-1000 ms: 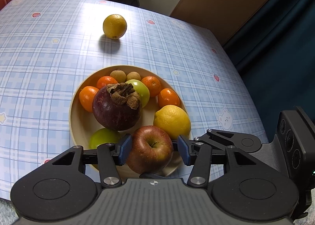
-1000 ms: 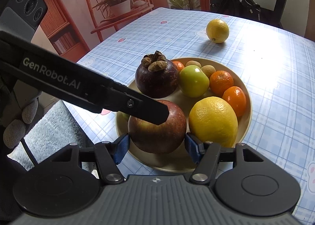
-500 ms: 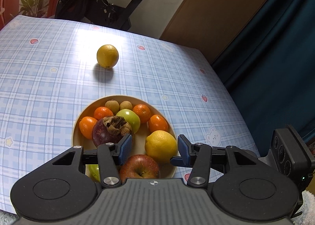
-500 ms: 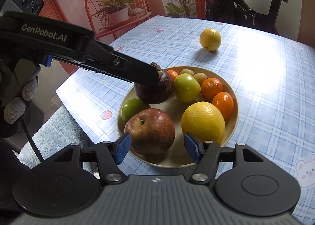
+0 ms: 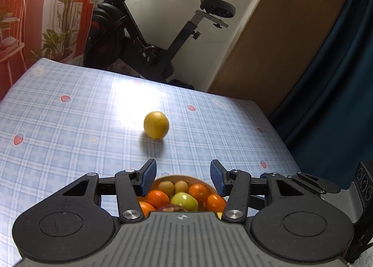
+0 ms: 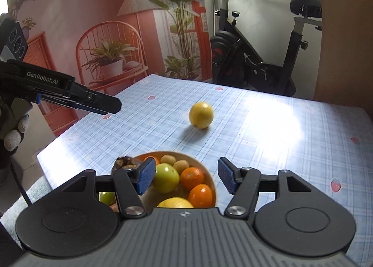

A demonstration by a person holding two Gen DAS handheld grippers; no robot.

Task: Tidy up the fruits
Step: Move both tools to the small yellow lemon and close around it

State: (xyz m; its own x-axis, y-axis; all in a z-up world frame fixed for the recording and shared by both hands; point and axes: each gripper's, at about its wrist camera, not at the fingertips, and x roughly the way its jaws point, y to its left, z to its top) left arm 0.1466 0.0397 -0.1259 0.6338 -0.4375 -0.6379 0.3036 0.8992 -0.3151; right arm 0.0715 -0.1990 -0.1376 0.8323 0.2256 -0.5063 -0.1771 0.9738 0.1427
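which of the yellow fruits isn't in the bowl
The lemon lying alone on the tablecloth, beyond the bowl; the other yellow fruit sits inside it.

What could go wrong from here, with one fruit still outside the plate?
1. The round yellow lemon lies alone on the glossy blue checked tablecloth; a misjudged grip may send it rolling toward an edge.
2. The beige plate is already crowded; an added fruit may roll off or push the orange tangerines out.
3. The left gripper and right gripper, both open and empty, are close together and might collide.
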